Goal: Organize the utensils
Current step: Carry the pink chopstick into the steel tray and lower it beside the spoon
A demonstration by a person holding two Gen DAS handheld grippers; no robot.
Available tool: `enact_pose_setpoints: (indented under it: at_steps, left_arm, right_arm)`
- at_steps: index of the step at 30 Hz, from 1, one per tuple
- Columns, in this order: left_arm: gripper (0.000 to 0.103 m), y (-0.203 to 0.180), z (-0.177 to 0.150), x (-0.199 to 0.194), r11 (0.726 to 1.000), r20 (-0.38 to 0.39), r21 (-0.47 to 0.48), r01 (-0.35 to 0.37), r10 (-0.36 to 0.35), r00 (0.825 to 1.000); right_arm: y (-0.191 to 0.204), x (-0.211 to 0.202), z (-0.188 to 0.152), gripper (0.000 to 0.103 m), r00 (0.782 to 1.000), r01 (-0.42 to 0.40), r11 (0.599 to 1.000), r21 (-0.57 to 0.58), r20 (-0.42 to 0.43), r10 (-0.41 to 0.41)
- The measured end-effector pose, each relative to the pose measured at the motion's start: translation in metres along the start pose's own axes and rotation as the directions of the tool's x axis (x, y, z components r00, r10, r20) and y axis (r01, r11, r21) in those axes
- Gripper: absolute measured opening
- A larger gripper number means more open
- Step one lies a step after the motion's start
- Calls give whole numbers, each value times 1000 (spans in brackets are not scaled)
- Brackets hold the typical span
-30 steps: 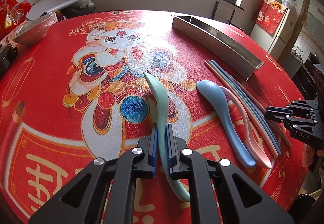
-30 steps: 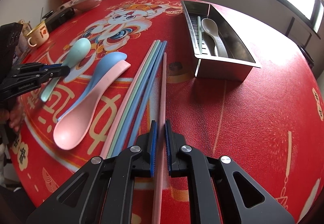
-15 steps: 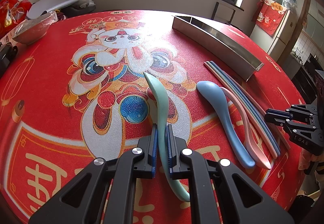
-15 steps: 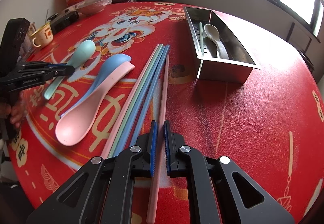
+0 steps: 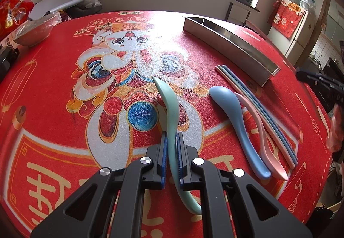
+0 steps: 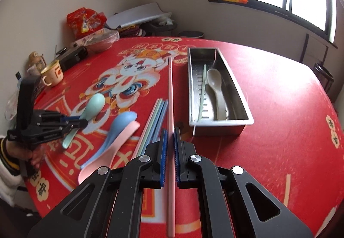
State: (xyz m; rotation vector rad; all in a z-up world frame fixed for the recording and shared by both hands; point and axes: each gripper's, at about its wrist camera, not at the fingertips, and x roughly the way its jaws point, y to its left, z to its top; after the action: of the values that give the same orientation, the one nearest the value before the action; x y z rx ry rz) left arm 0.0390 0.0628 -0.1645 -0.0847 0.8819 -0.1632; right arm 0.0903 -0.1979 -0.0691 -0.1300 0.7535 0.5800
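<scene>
the pink chopstick [image 6: 171, 109] sits clamped between the blue pads of the right gripper [image 6: 169, 137], raised off the red tablecloth [image 6: 279, 109] and pointing toward the far edge of the table. the left gripper [image 5: 171, 141] is closed on the handle of a green spoon [image 5: 169, 109], its bowl held forward over the cartoon print.

only the right wrist view looks into the steel tray [image 6: 243, 106]: a grey spoon [image 6: 216, 91] and a pale green chopstick [image 6: 202, 94] lie inside, lengthwise. the left wrist view sees just the tray's outer wall. the right wrist view also shows the left gripper from the side, held by a hand [image 6: 25, 152] in a white fuzzy sleeve.

on the cloth between the two grippers lie a blue spoon [image 5: 236, 122] and a pink spoon [image 5: 264, 137], touching side by side, and just beside them a bundle of chopsticks [image 5: 253, 98] in pink, green and blue. these lie close to the tray's near end.

along the table's far edge stand a mug [image 6: 52, 73], a bowl under plastic wrap [image 6: 101, 41] and a red snack bag [image 6: 86, 20]. gold chinese characters are printed on the cloth; i cannot read them clearly.
</scene>
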Motion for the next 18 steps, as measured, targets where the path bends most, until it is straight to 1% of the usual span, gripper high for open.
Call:
enact_pose_setpoints:
  at_steps: [4, 8, 13, 18]
  left_arm:
    - [9, -2, 0, 0, 1000, 0, 5, -8, 8, 1000]
    - [9, -4, 0, 0, 1000, 0, 10, -17, 17, 1000]
    - [9, -3, -1, 0, 1000, 0, 5, -12, 12, 1000]
    - [9, -3, 0, 0, 1000, 0, -1, -7, 7, 1000]
  right_arm:
    - [-21, 35, 39, 6, 1000, -6, 999, 52, -21, 7]
    - [-32, 78, 63, 6, 997, 31, 997, 70, -71, -26]
    - [-44, 115, 67, 6, 990, 40, 990, 135, -138, -21]
    - [-53, 133, 65, 6, 985, 46, 983, 179, -173, -15]
